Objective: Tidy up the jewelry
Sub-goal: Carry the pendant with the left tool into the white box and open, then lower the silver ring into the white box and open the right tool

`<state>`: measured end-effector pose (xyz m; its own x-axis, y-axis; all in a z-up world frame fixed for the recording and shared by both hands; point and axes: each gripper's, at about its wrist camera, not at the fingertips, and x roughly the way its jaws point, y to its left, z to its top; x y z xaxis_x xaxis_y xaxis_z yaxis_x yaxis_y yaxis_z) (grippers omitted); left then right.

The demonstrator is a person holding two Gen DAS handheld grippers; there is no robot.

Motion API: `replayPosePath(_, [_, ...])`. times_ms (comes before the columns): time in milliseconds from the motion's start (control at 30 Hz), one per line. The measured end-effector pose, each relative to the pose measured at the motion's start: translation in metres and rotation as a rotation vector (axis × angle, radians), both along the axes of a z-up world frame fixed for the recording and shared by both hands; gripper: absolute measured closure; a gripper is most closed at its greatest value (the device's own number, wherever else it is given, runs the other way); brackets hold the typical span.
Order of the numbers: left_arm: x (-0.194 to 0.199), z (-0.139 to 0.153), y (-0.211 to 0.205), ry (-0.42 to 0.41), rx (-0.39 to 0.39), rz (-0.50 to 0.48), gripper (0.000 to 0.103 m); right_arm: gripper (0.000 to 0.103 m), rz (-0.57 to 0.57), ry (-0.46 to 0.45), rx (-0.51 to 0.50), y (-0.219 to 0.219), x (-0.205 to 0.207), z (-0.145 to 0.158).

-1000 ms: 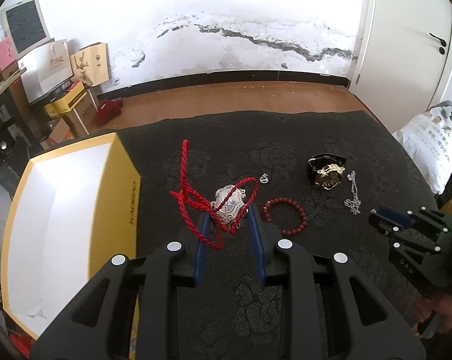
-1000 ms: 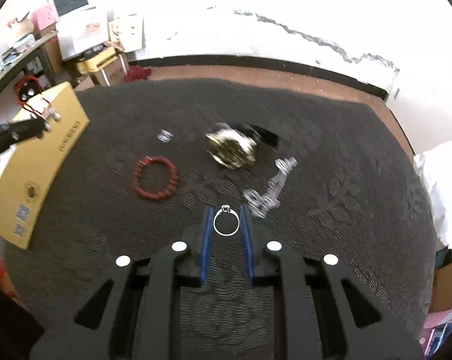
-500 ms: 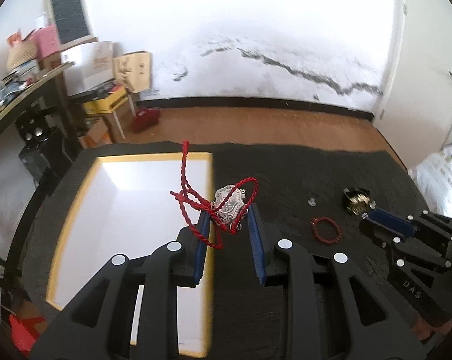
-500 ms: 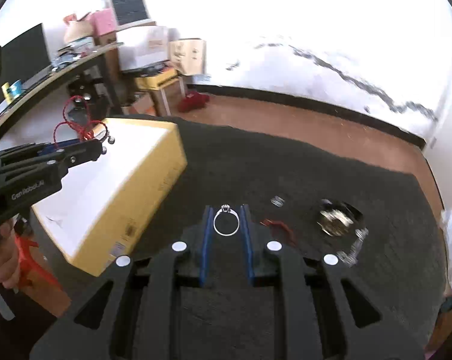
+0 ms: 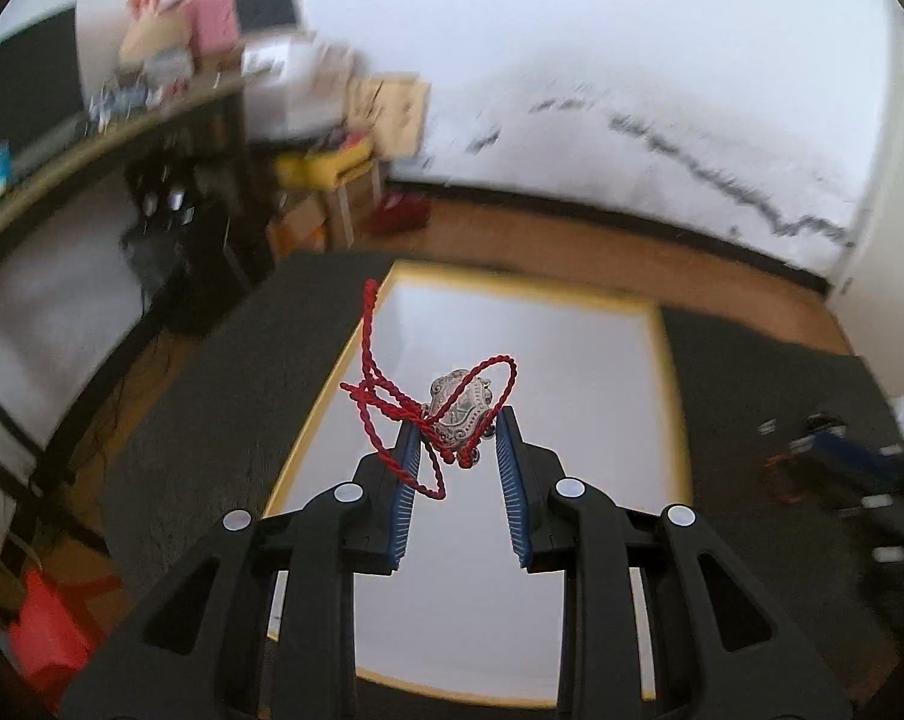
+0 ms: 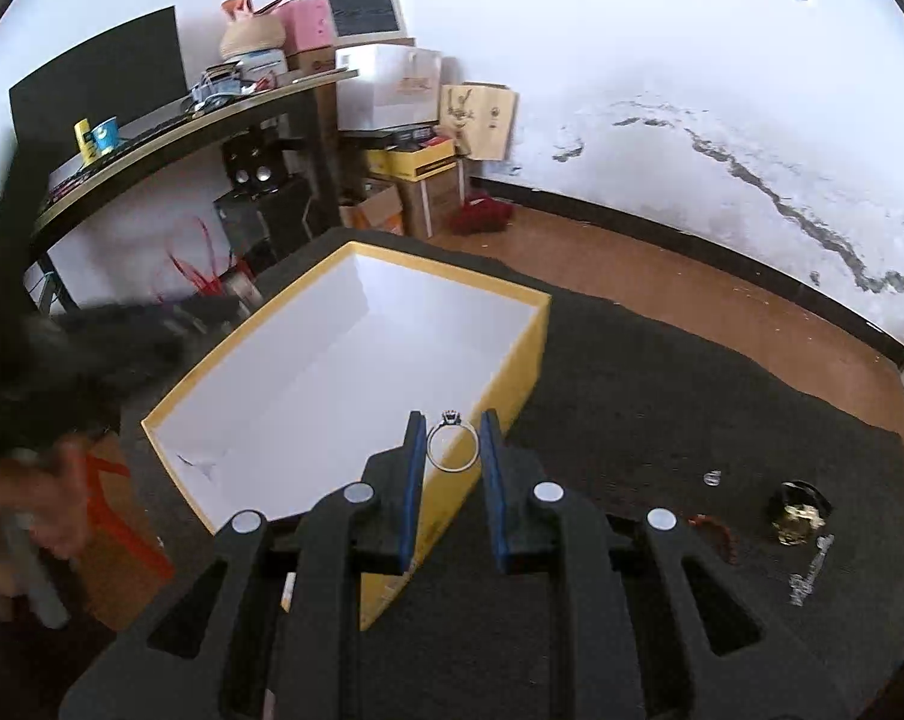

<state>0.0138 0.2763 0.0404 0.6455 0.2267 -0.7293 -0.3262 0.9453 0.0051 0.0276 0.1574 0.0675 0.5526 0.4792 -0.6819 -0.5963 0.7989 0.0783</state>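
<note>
You're pinching the red-cord pendant (image 5: 459,410) in the left gripper (image 5: 457,429) and the ring (image 6: 452,449) in the right gripper (image 6: 451,443); keep lowering inside the yellow box (image 6: 515,372) before releasing.

1. Silver ornate pendant on a twisted red cord (image 5: 459,407): pinched between the blue pads of the left claw (image 5: 455,427), held in the air over the box interior; cord loops tangled, one strand sticking up.
2. Thin silver ring with a small stone setting (image 6: 451,446): clamped upright between the right claw (image 6: 451,432) pads, stone on top, just over the box's near yellow wall.
3. Open yellow cardboard box with white interior (image 6: 515,372): sits on the dark patterned surface (image 6: 662,396).
4. Red bead bracelet (image 6: 713,527), gold-faced black-strap watch (image 6: 799,511), silver chain (image 6: 811,570), small silver piece (image 6: 712,477): lying on the surface, well right of the box.
</note>
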Motion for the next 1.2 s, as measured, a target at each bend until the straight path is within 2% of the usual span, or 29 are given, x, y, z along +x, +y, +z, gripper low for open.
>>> replayPosePath(33, [0.007, -0.022, 0.009, 0.057, -0.029, 0.010, 0.077, 0.084, 0.005, 0.003, -0.003, 0.003, 0.002, -0.003])
replayPosePath(100, [0.011, -0.044, 0.019, 0.108, -0.085, 0.015, 0.077, 0.084, 0.019, 0.008, -0.002, 0.014, 0.003, -0.005])
replayPosePath(133, [0.014, -0.054, 0.022, 0.133, -0.089, 0.019, 0.077, 0.084, 0.028, 0.009, -0.002, 0.021, 0.002, -0.006])
replayPosePath(233, [0.019, -0.065, 0.022, 0.167, -0.050, 0.013, 0.077, 0.084, 0.045, 0.013, 0.005, 0.032, 0.003, -0.007])
replayPosePath(433, [0.020, -0.081, 0.027, 0.231, -0.027, 0.009, 0.077, 0.084, 0.064, 0.018, 0.008, 0.050, 0.007, -0.010])
replayPosePath(567, [0.024, -0.097, 0.026, 0.300, -0.042, -0.015, 0.077, 0.084, 0.056, 0.022, 0.014, 0.053, 0.012, -0.010])
replayPosePath(700, [0.025, -0.102, 0.024, 0.330, -0.035, -0.030, 0.075, 0.084, 0.049, 0.019, 0.024, 0.053, 0.012, -0.007])
replayPosePath(767, [0.024, -0.103, 0.024, 0.335, -0.045, -0.020, 0.057, 0.084, 0.044, 0.018, 0.014, 0.052, 0.013, -0.009])
replayPosePath(800, [0.024, -0.102, 0.026, 0.338, -0.052, -0.019, 0.035, 0.084, 0.042, 0.017, 0.008, 0.051, 0.012, -0.010])
replayPosePath(833, [0.023, -0.099, 0.025, 0.327, -0.058, -0.024, 0.023, 0.084, 0.040, 0.021, -0.003, 0.054, 0.013, -0.012])
replayPosePath(933, [0.020, -0.092, 0.020, 0.312, -0.041, -0.053, 0.014, 0.084, 0.042, 0.049, -0.045, 0.068, 0.026, -0.020])
replayPosePath(1033, [0.016, -0.092, 0.018, 0.305, -0.062, -0.054, 0.013, 0.084, 0.049, 0.098, -0.095, 0.088, 0.045, -0.036])
replayPosePath(1133, [0.014, -0.096, 0.020, 0.317, -0.108, -0.066, 0.013, 0.084, 0.052, 0.178, -0.153, 0.113, 0.069, -0.057])
replayPosePath(1200, [0.011, -0.096, 0.019, 0.319, -0.108, -0.066, 0.013, 0.084, 0.053, 0.233, -0.212, 0.131, 0.085, -0.074])
